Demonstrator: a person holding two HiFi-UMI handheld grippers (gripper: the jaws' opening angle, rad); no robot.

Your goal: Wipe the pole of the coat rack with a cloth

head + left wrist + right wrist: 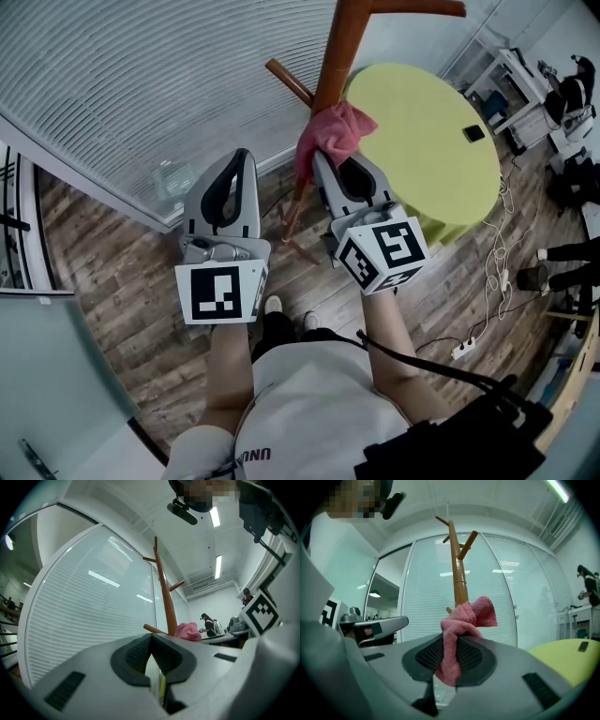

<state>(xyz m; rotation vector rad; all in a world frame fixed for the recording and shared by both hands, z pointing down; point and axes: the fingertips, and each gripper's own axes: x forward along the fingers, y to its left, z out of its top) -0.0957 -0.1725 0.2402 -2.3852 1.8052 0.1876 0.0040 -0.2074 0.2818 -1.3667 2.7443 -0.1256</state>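
A brown wooden coat rack pole (pixel 334 58) rises in front of me, with pegs branching off it; the right gripper view shows the pole (pixel 459 581) upright. My right gripper (pixel 326 161) is shut on a pink cloth (pixel 333 133), and the bunched cloth (pixel 461 623) presses against the pole. My left gripper (pixel 242 157) hangs to the left of the pole, shut and holding nothing; from it the pole (pixel 165 599) and the cloth (pixel 188 631) show ahead to the right.
A round yellow-green table (pixel 433 141) with a small dark device (pixel 473 133) stands right of the rack. White blinds (pixel 141 84) cover a glass wall behind. Cables and a power strip (pixel 464 349) lie on the wood floor. People sit at desks at the far right.
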